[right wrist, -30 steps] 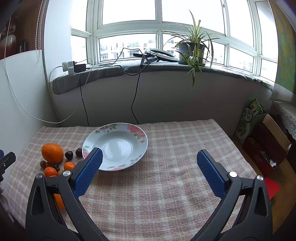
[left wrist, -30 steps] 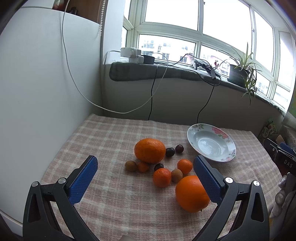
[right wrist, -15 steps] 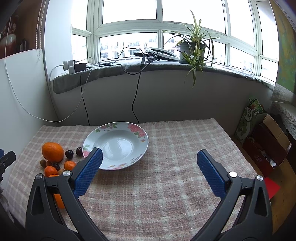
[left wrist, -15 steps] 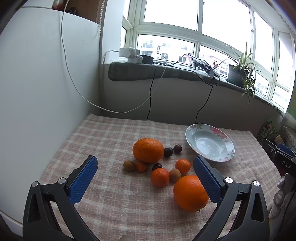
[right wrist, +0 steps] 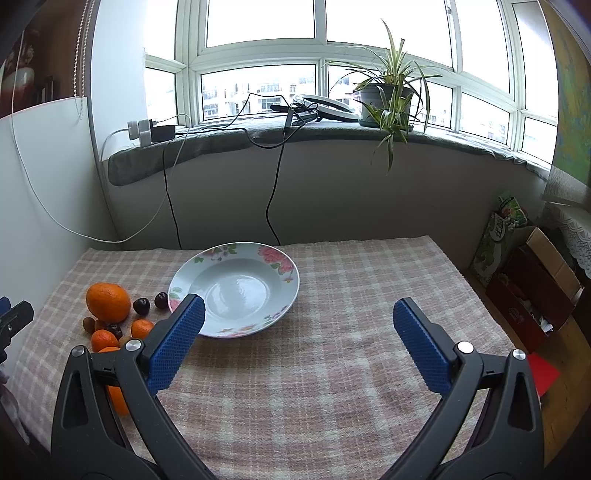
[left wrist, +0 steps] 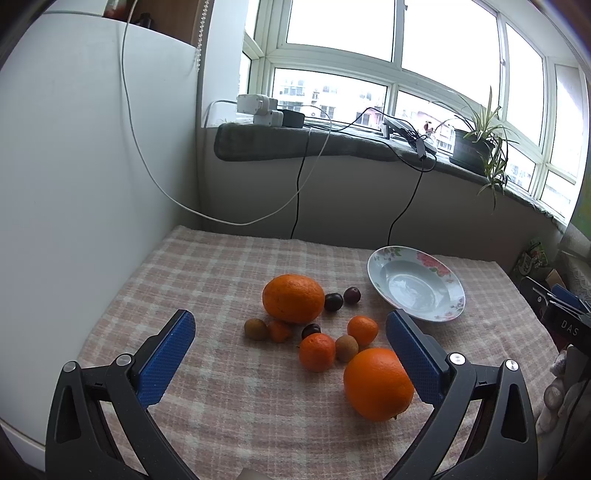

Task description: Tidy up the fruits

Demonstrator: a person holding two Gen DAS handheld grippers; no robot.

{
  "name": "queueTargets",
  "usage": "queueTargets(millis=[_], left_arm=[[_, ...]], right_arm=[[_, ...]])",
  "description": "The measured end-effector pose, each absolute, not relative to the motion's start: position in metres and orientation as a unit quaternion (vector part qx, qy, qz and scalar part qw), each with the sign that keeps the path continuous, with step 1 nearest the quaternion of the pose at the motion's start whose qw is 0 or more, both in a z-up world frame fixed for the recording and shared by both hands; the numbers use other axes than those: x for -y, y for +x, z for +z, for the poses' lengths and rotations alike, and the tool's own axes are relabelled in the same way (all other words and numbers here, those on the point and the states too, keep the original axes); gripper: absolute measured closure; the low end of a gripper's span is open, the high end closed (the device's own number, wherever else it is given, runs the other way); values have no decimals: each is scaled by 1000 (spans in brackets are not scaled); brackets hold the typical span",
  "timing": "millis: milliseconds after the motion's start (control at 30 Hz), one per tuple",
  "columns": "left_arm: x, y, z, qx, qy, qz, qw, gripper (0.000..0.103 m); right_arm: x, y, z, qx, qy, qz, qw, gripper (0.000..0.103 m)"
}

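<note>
Fruits (left wrist: pixel 317 328) shifted slightly right in view | left tongs (left wrist: pixel 291 350) still agape

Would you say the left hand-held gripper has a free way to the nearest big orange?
Probably yes: the left hand-held gripper is open, and the big orange lies just inside its right finger, with nothing on top.

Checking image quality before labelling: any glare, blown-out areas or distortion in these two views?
Left wrist view: windows blown out white, frames bowed by the fisheye, dark corners, fruit sharp. Right wrist view: sky through the windows equally overexposed, soft sheen in the empty plate, tablecloth evenly lit with faint shadows.
</note>
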State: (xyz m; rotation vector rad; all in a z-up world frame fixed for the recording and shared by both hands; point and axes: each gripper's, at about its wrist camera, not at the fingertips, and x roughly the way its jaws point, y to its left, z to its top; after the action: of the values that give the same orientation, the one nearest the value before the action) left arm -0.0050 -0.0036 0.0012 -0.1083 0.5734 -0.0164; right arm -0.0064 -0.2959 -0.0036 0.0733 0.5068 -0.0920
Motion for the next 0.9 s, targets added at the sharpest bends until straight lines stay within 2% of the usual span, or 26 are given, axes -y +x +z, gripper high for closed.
queueTargets(millis=[900], left_arm=[[0, -1, -8, -299, -60, -25, 952, 1]], right_arm=[[291, -1, -7, -265, 34, -23, 963, 0]])
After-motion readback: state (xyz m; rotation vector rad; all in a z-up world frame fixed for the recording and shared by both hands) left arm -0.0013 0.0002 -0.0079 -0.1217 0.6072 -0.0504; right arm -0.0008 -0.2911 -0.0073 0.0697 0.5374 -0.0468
